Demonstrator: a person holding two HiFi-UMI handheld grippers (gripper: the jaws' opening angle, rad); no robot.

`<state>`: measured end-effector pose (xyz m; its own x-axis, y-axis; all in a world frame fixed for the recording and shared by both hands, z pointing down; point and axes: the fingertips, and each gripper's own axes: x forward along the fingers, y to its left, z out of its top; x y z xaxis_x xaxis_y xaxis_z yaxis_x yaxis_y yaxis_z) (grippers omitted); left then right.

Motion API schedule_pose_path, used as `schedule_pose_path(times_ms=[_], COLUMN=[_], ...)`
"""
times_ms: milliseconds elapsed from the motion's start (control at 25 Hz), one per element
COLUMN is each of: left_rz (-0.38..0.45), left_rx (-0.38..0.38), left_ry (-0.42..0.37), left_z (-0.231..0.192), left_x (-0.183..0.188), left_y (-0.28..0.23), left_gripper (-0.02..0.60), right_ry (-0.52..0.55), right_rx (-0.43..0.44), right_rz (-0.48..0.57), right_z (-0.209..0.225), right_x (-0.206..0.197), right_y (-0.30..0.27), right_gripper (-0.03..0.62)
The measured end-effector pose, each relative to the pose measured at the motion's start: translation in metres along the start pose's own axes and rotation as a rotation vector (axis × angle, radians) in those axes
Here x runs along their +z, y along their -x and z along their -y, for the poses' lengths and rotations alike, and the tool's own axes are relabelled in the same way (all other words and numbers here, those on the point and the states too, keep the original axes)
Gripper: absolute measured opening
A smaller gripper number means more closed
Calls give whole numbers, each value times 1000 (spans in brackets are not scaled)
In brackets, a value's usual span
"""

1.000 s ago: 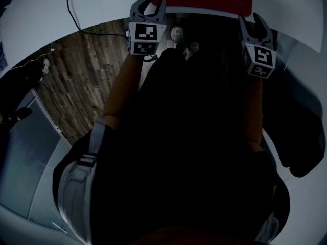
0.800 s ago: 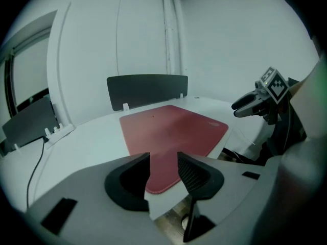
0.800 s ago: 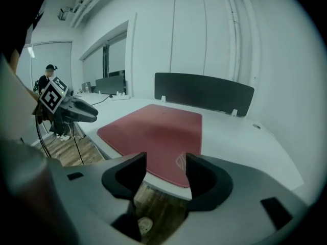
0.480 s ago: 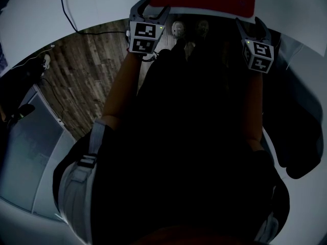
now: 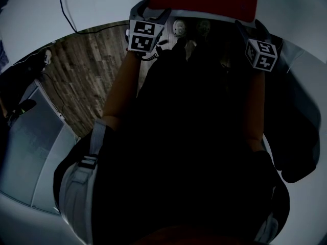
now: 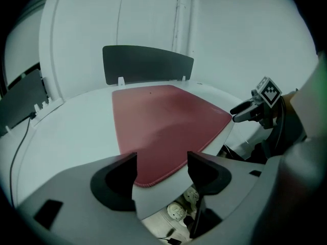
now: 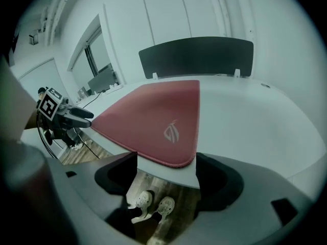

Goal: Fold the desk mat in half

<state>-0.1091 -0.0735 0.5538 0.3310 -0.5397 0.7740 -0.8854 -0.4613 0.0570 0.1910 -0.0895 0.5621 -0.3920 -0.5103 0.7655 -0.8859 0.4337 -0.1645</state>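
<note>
- My left gripper (image 6: 162, 168), lower centre, has just been opening: jaws spread, desk mat (image 6: 163, 121) corner between them, unpinched.
- My right gripper (image 7: 166, 168) likewise, astride the other corner.

I see the desk mat (image 6: 163, 121) as matt red cloth with a stitched rim. The table (image 6: 66, 137) under it looks smooth, white, faintly glossy. The floor (image 5: 82, 70) is grained wood planks. The left gripper (image 6: 162, 167) and right gripper (image 7: 167, 170) look matt grey plastic.
</note>
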Motion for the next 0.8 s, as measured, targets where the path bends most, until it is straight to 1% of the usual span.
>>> schedule_pose_path(times_ms=[120,240,520,680,800], left_rz=[-32,-55,-69,-68,-89], left_rx=[-4,-4,33,34,48], left_ry=[24,35,10,-2,3], left_z=[-7,-10,-9,-15,-16], left_x=[-6,-11,-11,-15,-17], left_y=[-5,-9,-9,-12,-10], left_gripper=[310,316,316,321,330], right_ry=[-13,-4,32,46,59], right_rx=[4,-10,-36,-44,-44], right_rz=[-20,-34,-61,-72,-80], right_z=[2,3,5,5,4], right_x=[0,0,-4,-2,-3], right_y=[-5,-7,-7,-8,-10], right_gripper=[341,341,341,341,341])
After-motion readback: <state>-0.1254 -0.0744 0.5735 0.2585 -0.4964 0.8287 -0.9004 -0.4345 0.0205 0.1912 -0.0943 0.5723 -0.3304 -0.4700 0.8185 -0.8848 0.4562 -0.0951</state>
